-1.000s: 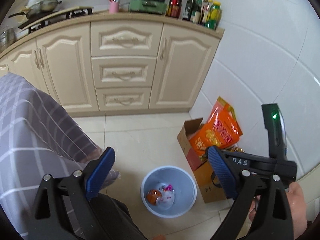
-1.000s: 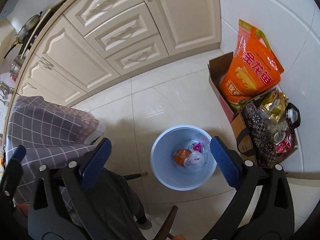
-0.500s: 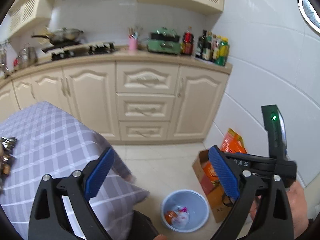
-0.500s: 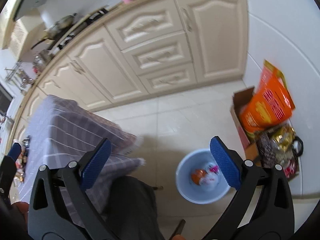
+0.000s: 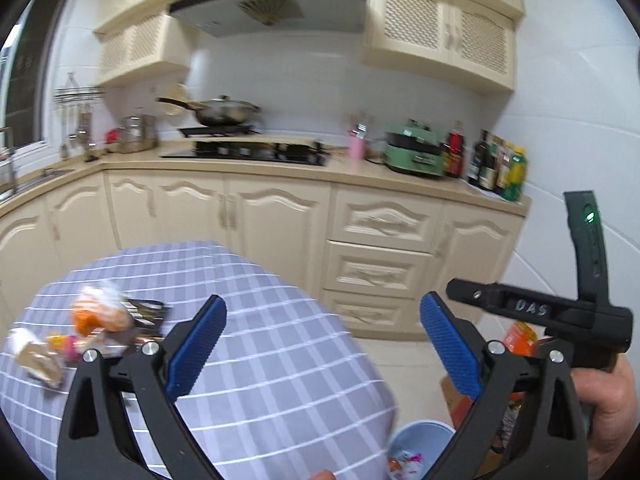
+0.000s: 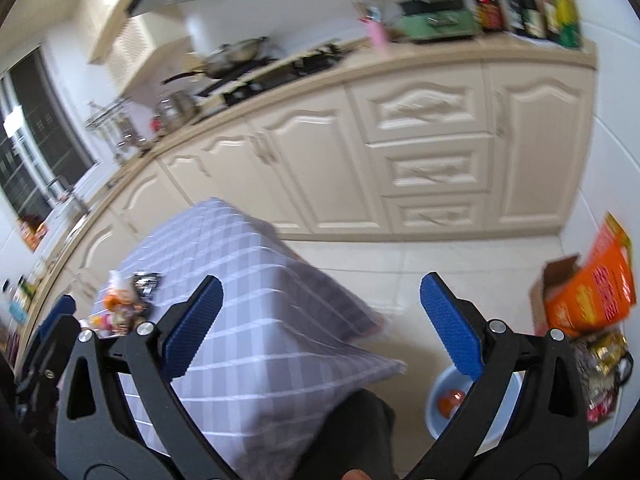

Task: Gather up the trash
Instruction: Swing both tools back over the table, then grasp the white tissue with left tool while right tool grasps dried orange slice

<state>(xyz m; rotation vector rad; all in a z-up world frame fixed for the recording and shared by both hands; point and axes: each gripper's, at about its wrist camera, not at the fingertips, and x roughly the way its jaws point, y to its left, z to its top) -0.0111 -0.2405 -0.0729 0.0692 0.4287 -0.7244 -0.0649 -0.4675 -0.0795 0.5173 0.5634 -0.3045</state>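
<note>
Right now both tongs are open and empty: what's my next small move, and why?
Probably ease the left tongs left and down toward the wrappers on the table. Both the left and the right tongs hold nothing, the bin already has some trash in it, and the wrappers lie nearer the left tongs.

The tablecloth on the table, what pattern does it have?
The tablecloth is lilac-grey with a white check, clearest in the left wrist view.
</note>
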